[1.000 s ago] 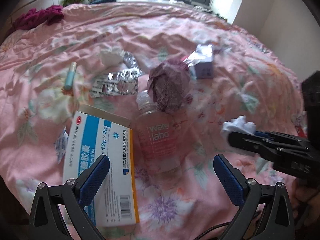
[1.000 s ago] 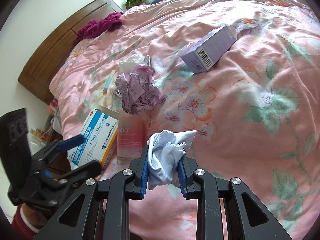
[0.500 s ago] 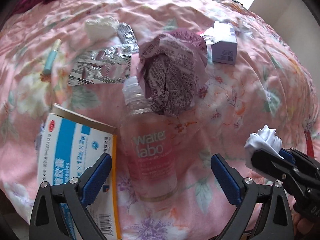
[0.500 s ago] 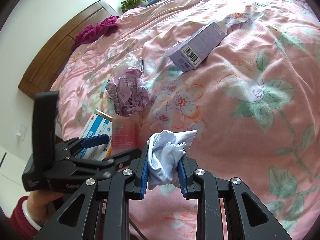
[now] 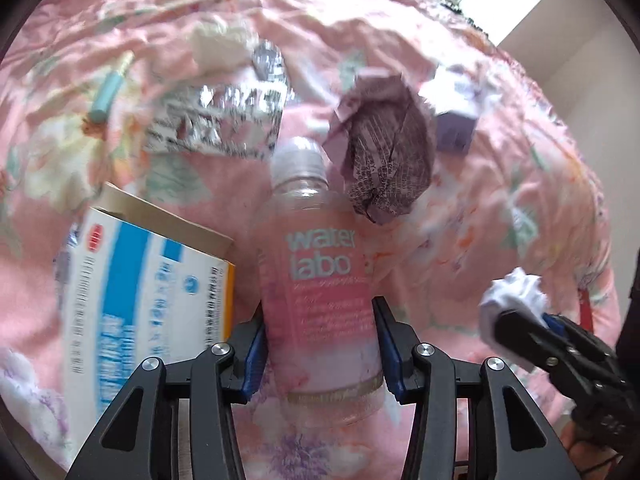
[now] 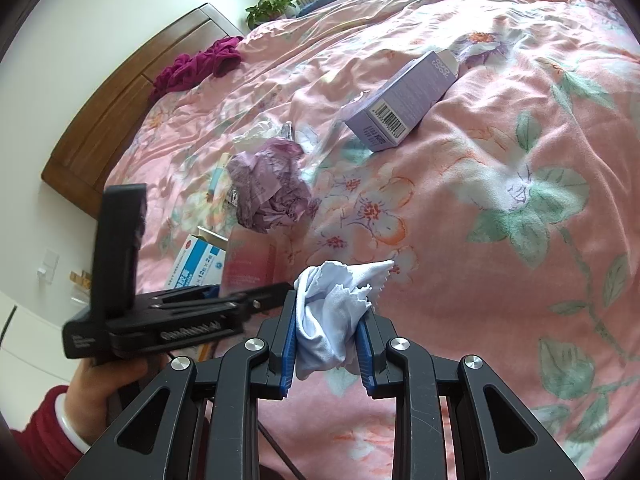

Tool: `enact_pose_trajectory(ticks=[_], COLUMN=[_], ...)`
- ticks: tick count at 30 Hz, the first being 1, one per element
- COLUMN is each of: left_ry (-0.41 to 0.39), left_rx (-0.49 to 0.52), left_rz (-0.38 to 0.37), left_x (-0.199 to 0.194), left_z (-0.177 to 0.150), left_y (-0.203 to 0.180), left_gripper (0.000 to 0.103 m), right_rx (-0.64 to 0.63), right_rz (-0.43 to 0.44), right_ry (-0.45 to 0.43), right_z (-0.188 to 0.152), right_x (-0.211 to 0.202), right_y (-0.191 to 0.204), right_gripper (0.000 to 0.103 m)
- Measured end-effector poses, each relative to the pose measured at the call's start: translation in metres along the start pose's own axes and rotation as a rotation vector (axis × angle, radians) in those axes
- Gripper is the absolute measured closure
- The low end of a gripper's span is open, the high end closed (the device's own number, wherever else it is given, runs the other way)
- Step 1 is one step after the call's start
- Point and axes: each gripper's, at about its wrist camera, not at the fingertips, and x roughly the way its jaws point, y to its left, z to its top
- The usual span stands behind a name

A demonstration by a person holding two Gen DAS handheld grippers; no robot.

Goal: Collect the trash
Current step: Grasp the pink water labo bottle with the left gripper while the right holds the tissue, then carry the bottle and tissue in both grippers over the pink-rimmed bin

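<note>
A pink "water labo" bottle (image 5: 320, 280) lies on the pink floral bedspread (image 5: 480, 208), cap pointing away. My left gripper (image 5: 318, 320) straddles its lower body; the jaws are closing and both blue pads touch the bottle's sides. In the right wrist view the same bottle (image 6: 250, 260) shows past the left gripper (image 6: 256, 300), which a hand in a red sleeve holds. My right gripper (image 6: 328, 316) is shut on a crumpled white cloth (image 6: 336, 300), held just above the bedspread to the right of the bottle. The cloth (image 5: 516, 292) also shows in the left wrist view.
A blue and white medicine box (image 5: 148, 300) lies close to the left of the bottle. Crumpled purple paper (image 5: 388, 160) sits by the cap. Further off are foil blister packs (image 5: 220, 120), a teal tube (image 5: 108, 92), a white tissue (image 5: 216, 44) and a purple carton (image 6: 400, 104).
My left gripper has moved forward and down over the pink bottle, and its wide jaws have closed onto the bottle's sides. The right gripper has kept still with the white cloth.
</note>
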Motion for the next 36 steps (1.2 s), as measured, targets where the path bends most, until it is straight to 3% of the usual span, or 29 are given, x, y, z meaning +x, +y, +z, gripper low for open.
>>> enact_pose_trajectory(ticks=[4, 8, 11, 16, 25, 36], left_ry=[-0.03, 0.018, 0.008, -0.059, -0.152, -0.301], left_rx=[0.01, -0.008, -0.005, 0.036, 0.049, -0.059], left_rz=[-0.014, 0.0, 0.002, -0.028, -0.013, 0.153], left_x=[-0.019, -0.01, -0.01, -0.03, -0.072, -0.159], left_z=[-0.002, -0.002, -0.003, -0.009, -0.019, -0.071], left_y=[-0.002, -0.001, -0.003, -0.016, -0.014, 0.055], left_gripper=[0.055, 0.056, 0.056, 0.056, 0.056, 0.056], right_rx=[-0.01, -0.007, -0.014, -0.014, -0.03, -0.195], right_rz=[0.006, 0.018, 0.018, 0.029, 0.055, 0.191], right_ry=[-0.012, -0.022, -0.021, -0.025, -0.04, -0.014], right_z=[0.0, -0.001, 0.0, -0.002, 0.0, 0.002], right_x=[-0.006, -0.009, -0.009, -0.013, -0.018, -0.017], right_y=[0.005, 0.009, 0.012, 0.014, 0.023, 0.099], right_gripper=[0.077, 0.077, 0.077, 0.077, 0.077, 0.077])
